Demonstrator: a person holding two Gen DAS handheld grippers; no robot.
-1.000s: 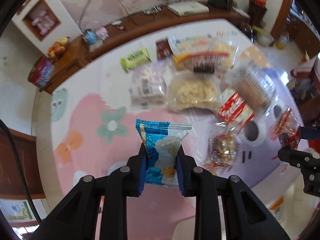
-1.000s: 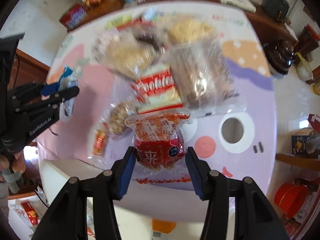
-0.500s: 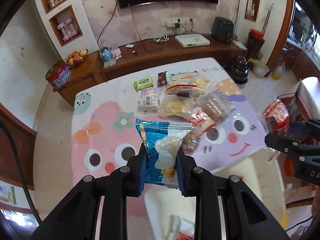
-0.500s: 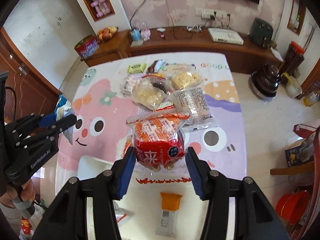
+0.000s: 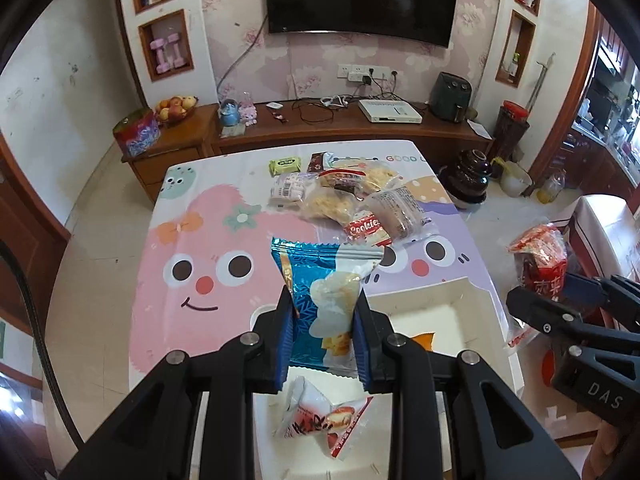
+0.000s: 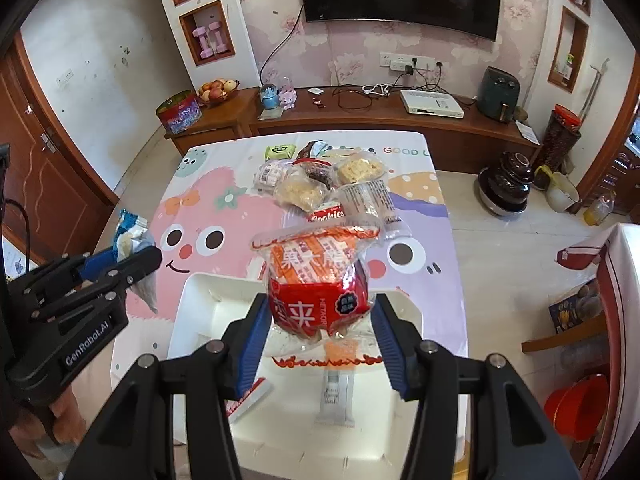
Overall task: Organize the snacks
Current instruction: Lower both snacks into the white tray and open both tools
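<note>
Surface [image 5: 152, 280]: we see a cartoon-print cloth over it; a heap of loose snacks [image 5: 344, 196] lies at its far middle, well apart from both of our held packs.
White tray [image 6: 192, 308]: it sits at the near edge of the surface, beneath both grippers; a white bar [image 6: 336, 396] and a red-and-white packet [image 5: 320, 428] already lie in it.
Red bag [image 6: 320, 280]: we hold it in the air above the tray, in the right hand-held gripper [image 6: 322, 344], whose blue pads pinch the bag's lower half from either side, jaws about half spread around its bulk.
Blue packet [image 5: 324, 300]: it hangs above the tray's near left part, pinched in the left hand-held gripper [image 5: 322, 340], jaws pressed nearly together on its thin body.
Step in hand: we judge that both packs are to go into the tray.
How to do it well: we should lower each pack until it is close to the tray floor before spreading the jaws, so nothing bounces out.
Placement: we would set the bulky red bag in the bare far part, and the blue packet beside the red-and-white packet, not on top.
Risk: the two grippers are close together over one tray; we should release one at a time.
</note>
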